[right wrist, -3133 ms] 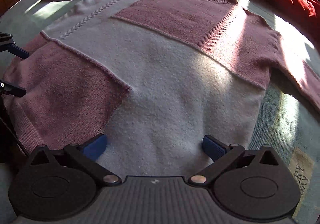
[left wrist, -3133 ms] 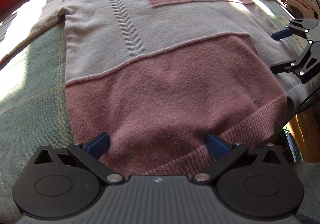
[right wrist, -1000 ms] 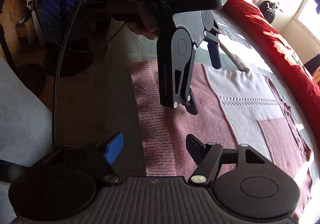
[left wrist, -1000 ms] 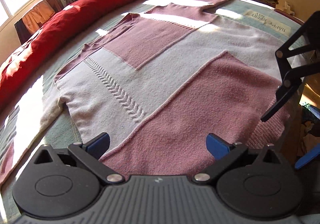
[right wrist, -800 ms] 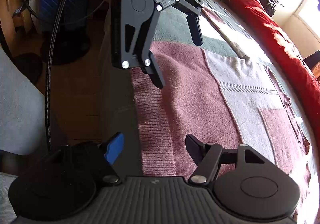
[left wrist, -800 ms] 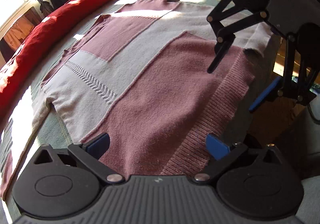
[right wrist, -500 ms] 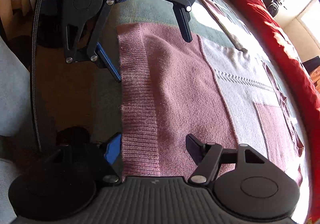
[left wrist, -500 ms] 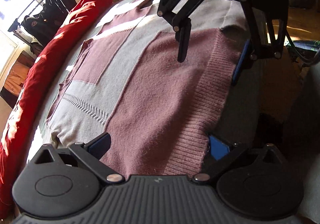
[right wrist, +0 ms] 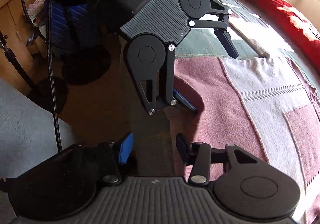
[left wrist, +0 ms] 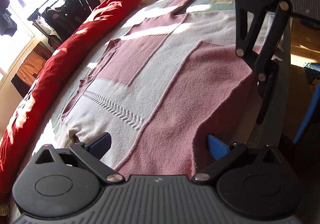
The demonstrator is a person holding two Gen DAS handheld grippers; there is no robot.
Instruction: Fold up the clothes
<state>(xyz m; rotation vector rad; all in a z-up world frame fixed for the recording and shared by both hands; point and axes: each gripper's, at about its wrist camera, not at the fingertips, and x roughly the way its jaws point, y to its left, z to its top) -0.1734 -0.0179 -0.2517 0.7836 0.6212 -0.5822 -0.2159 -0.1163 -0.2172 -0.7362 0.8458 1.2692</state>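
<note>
A pink and white patchwork sweater (left wrist: 160, 68) lies flat on the bed, its pink ribbed hem at the bed's near edge. My left gripper (left wrist: 158, 144) is open and wide over the hem's corner; one blue pad (left wrist: 216, 146) sits under a raised fold of the hem. From the right wrist view, the left gripper (right wrist: 214, 82) straddles that corner of the sweater (right wrist: 250, 108). My right gripper (right wrist: 153, 150) is closing; the hem's edge lies just inside its black finger (right wrist: 182, 150), and the pads do not press it. The right gripper (left wrist: 278, 132) also shows beside the bed's edge.
A red duvet (left wrist: 70, 54) runs along the far side of the bed. The green bed cover (right wrist: 204, 44) shows around the sweater. Beyond the bed edge are a wooden floor, a blue suitcase (right wrist: 60, 18) and a hanging cable (right wrist: 51, 44). A clothes rack (left wrist: 66, 10) stands by the window.
Both grippers have swung to the hem at the bed's edge. The right jaws have narrowed. The hem's corner now bulges up over the left gripper's lower finger.
</note>
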